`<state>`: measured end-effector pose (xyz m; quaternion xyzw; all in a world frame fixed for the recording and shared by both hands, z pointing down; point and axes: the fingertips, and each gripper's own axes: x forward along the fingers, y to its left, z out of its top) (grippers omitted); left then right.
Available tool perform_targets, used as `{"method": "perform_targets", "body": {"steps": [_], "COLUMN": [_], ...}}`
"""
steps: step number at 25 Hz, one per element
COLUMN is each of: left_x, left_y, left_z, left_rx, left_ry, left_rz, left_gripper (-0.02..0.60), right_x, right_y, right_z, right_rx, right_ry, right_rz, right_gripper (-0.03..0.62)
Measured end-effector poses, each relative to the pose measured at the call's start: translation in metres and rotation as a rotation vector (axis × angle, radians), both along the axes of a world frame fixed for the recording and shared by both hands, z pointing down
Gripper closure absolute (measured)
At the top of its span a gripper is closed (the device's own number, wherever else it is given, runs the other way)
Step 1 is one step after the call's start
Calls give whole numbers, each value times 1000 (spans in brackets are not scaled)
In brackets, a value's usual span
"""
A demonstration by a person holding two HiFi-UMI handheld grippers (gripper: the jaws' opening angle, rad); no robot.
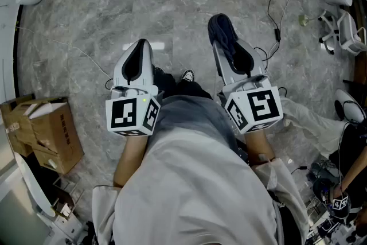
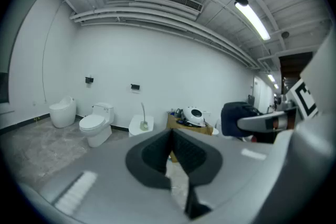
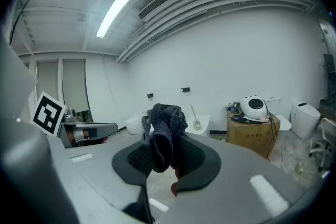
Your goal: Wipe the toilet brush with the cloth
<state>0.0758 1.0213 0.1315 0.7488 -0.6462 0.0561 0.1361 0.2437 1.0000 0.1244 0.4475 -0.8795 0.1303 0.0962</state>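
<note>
Right gripper [image 3: 167, 152] clamps the dark knitted cloth [image 3: 164, 126]; left gripper [image 2: 171, 140] (shut, empty) should open before taking the slim-handled toilet brush [image 2: 143, 116]

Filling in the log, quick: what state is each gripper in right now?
Left gripper: shut, jaws together, nothing between them.
Right gripper: shut on the dark cloth.

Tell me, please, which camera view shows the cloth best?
The right gripper view: the cloth sits centre frame, bunched and clamped by the right gripper. The head view shows it from above as a dark wad at that gripper's tip; the left gripper view shows only a dark lump at its right.
</note>
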Motion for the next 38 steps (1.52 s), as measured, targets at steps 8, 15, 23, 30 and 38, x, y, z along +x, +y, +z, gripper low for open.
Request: {"method": "perform_targets", "body": {"steps": [8,15,23,30,38], "left_x": [-13,-29,-59,-101,-142], "left_y": [-22,-72,-156,-236,-312], "left_z": [0,3,-6,-19,-37], "left_rx": [3,13,14,28,56], "left_ry": [-4,17,43,53,51], "left_rz": [-11,-2,15,38,67], "left_gripper": [581,581,581,581,581], "right_x": [-2,-11,-48,-88,-131], "right_y": [-20,-66,-144,-217,-288], "right_z": [2,2,-1,-7,-19], "right_rx": [-40,-42,-76,-87,-86], "right_ry": [-68,-78,-62,-53,-52], "right_rz": [3,23,5,23,36], "right_gripper": [510,503,497,498,499]}}
